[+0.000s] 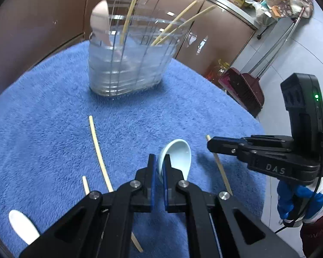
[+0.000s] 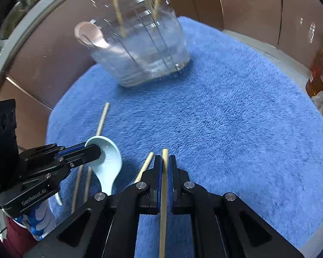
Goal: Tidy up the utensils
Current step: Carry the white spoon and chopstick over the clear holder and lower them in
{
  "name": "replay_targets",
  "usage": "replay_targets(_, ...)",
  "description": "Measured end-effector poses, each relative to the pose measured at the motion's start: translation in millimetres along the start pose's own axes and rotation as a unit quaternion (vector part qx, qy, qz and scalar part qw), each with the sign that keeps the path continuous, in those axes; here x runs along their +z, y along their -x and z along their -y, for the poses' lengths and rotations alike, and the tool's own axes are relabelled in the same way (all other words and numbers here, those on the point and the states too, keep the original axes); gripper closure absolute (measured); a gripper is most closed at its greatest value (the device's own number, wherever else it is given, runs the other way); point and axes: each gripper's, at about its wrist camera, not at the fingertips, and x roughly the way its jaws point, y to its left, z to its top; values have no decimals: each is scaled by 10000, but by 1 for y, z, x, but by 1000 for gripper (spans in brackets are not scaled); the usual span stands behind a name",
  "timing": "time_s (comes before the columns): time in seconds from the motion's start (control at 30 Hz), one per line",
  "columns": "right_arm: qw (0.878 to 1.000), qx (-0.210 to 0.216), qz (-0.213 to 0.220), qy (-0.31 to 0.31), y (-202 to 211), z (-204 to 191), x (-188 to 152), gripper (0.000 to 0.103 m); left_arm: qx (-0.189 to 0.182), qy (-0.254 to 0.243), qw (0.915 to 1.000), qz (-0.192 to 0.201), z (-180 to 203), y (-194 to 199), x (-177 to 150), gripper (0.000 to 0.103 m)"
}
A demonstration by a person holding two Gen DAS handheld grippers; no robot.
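Ahead of both grippers stood the rack (image 1: 127,64), so the left gripper (image 1: 159,167) clamped a spoon (image 1: 176,152) and the right gripper (image 2: 165,163) a chopstick (image 2: 164,193), likely for loading.

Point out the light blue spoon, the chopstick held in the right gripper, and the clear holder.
light blue spoon (image 1: 178,152): left wrist view, inside of bowl.
chopstick (image 2: 164,172): right wrist view, shaft between the pads.
clear holder (image 1: 127,79): left wrist view, front wall.

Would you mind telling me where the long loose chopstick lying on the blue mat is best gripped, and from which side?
Grip the long chopstick near its middle, coming straight down from above with the jaws across its width. It lies flat on the blue mat, thin and clear of the clear holder.
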Motion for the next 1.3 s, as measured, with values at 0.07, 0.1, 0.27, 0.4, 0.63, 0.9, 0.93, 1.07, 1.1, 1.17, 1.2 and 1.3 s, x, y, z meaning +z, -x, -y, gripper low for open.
replay_targets(0.07, 9999, 36, 116, 46, 13, 0, -4, 98, 42, -3, 10000, 81, 4, 12, -3, 98)
replay_targets(0.1, 9998, 63, 201, 72, 27, -5, -9, 98, 60, 3, 9999, 128, 7, 18, -5, 98)
replay_targets(0.27, 9984, 81, 522, 215, 62, -13, -21, 98, 137, 41, 9992, 371, 18, 50, -15, 98)
replay_targets(0.4, 9961, 118, 835, 267, 90, -20, -38, 98, 234, 21, 9980, 589, 34, 74, -23, 98)
replay_targets(0.63, 9908, 225, 1268, 406, 132, -44, -62, 98, 535, -31, 9927, 1081, 57, 124, -43, 98)
replay_targets(0.9, 9822, 346, 1723, 668, 169, -66, -76, 98, 967, -26, 9819, 1629, 73, 168, -54, 98)
replay_targets(0.93, 9812, 363, 1769, 685, 172, -67, -76, 98, 1014, -16, 9805, 1684, 74, 171, -54, 98)
replay_targets(1.07, 9762, 394, 1976, 800, 183, -72, -75, 98, 1117, 65, 9746, 1941, 72, 179, -45, 98)
replay_targets(1.1, 9742, 405, 2056, 834, 188, -74, -73, 98, 1128, 95, 9731, 2005, 72, 180, -42, 98)
replay_targets(1.17, 9713, 429, 2173, 870, 194, -76, -68, 98, 1203, 151, 9685, 2175, 71, 181, -32, 98)
replay_targets(1.2, 9687, 458, 2272, 891, 199, -77, -63, 98, 1241, 183, 9658, 2271, 71, 182, -24, 98)
replay_targets(1.3, 9613, 509, 2543, 929, 211, -78, -43, 98, 1289, 254, 9596, 2489, 70, 181, -2, 98)
